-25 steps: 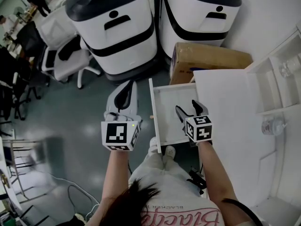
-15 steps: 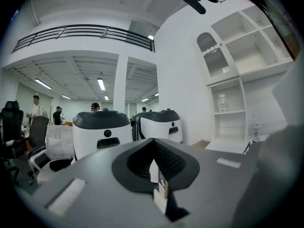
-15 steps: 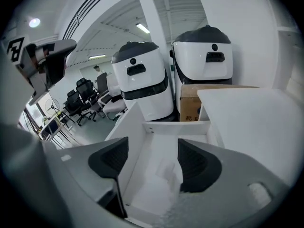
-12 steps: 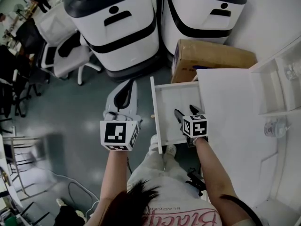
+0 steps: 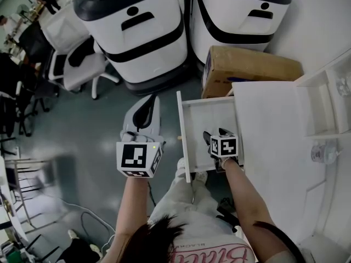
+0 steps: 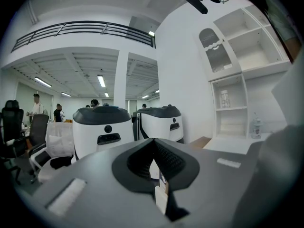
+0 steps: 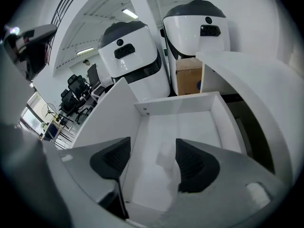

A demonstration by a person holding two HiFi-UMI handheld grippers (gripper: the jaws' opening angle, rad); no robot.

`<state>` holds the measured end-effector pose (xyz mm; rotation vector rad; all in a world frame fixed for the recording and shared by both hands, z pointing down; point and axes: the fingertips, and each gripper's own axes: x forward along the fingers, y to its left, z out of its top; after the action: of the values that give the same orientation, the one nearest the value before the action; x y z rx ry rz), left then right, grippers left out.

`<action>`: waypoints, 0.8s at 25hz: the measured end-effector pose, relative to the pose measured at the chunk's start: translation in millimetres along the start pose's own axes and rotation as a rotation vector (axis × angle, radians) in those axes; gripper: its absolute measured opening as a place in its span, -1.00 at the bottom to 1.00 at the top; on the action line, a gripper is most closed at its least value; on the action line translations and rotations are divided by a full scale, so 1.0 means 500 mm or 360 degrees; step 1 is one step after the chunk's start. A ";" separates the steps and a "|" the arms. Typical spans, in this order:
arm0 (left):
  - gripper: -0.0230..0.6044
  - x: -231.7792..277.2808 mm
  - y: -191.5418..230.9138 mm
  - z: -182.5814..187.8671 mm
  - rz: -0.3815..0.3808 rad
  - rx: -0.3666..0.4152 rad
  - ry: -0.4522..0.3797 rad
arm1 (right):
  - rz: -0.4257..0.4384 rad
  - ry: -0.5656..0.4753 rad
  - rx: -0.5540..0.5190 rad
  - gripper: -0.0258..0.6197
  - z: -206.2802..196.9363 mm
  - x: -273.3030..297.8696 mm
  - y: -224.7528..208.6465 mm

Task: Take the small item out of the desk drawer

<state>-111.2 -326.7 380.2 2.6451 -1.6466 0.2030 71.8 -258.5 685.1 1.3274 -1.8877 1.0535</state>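
The right gripper (image 7: 152, 158) reaches into the bench's (image 5: 269, 125) open white drawer (image 7: 175, 122). Its jaws are closing, with the small pale item (image 7: 166, 155) lying between them, not yet pressed. The left gripper (image 6: 153, 148), jaws together, hangs over the grey floor (image 5: 82, 125), facing a white machine (image 5: 137, 32).

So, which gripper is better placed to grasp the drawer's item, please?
Right: the right gripper is in the open drawer, jaws closing around the small pale item; the left gripper hangs outside.

white machines (image 5: 134, 34): 2 | cardboard box (image 5: 247, 70): 1 | open drawer (image 5: 204, 116): 1
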 end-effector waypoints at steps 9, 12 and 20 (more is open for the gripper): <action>-0.89 0.011 0.011 -0.022 0.0005 -0.0024 0.0038 | -0.0071 0.0129 0.0138 -0.04 -0.047 0.059 -0.026; -0.89 0.017 0.012 -0.026 0.0008 -0.0034 0.0045 | -0.0099 0.0173 0.0179 -0.04 -0.060 0.075 -0.037; -0.89 0.031 0.009 -0.038 -0.0008 -0.0028 0.0070 | -0.0143 0.0287 0.0205 -0.05 -0.099 0.120 -0.051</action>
<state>-110.5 -340.7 400.7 2.6125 -1.6207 0.2434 78.1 -249.1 766.3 1.3270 -1.6374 1.2222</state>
